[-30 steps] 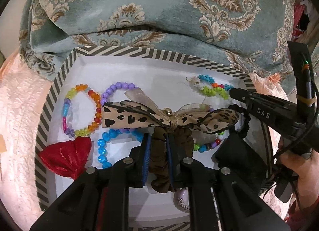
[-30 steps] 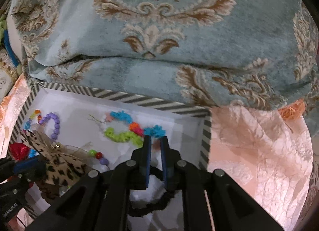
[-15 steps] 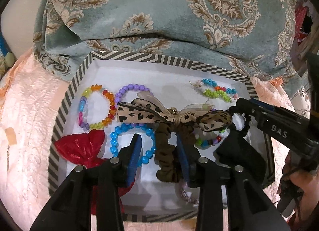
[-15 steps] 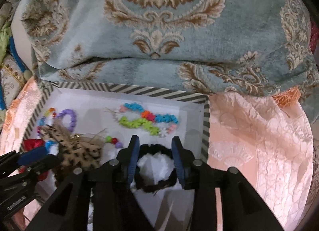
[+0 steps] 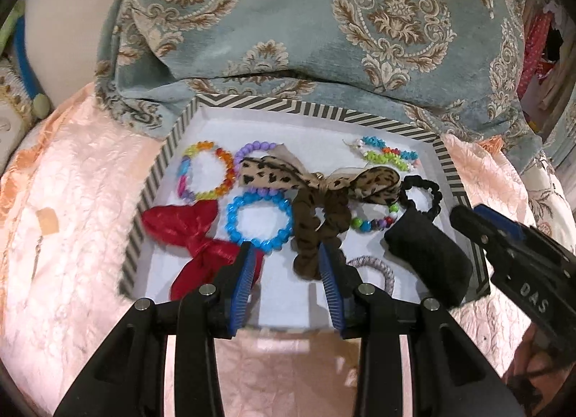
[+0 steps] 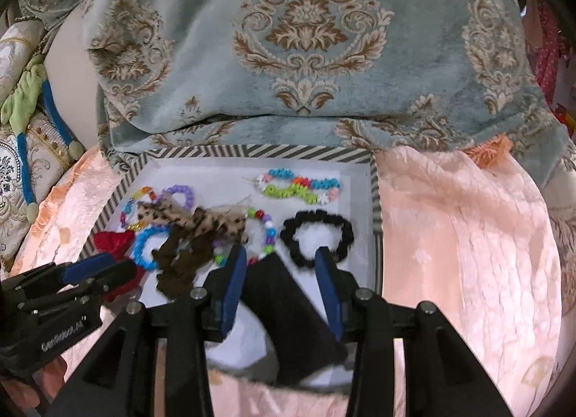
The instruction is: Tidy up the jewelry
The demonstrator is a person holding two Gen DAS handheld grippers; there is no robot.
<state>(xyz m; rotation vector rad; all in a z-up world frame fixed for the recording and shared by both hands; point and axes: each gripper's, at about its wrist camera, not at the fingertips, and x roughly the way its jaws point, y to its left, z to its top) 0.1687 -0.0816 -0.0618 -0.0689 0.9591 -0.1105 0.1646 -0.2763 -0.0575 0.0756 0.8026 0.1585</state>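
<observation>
Both tools hang at the near edge of the tray (image 5: 151, 186), jaws apart, nothing held. The left gripper (image 5: 288, 258) has just been opening, and the brown scrunchie (image 5: 316, 237) lies loose just ahead of its right pad. The right gripper (image 6: 280, 255) has just been opening too; the black scrunchie (image 6: 316, 238) rests flat beyond it, a black cloth piece (image 6: 288, 312) lying between the pads. Best to lift clear straight back, avoiding snagging the leopard bow (image 5: 320, 179). Farther in, the bead bracelets (image 5: 387, 154) sit undisturbed.

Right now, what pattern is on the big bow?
Leopard spots, tan and dark brown, on the bow; clearest in the left wrist view.
</observation>
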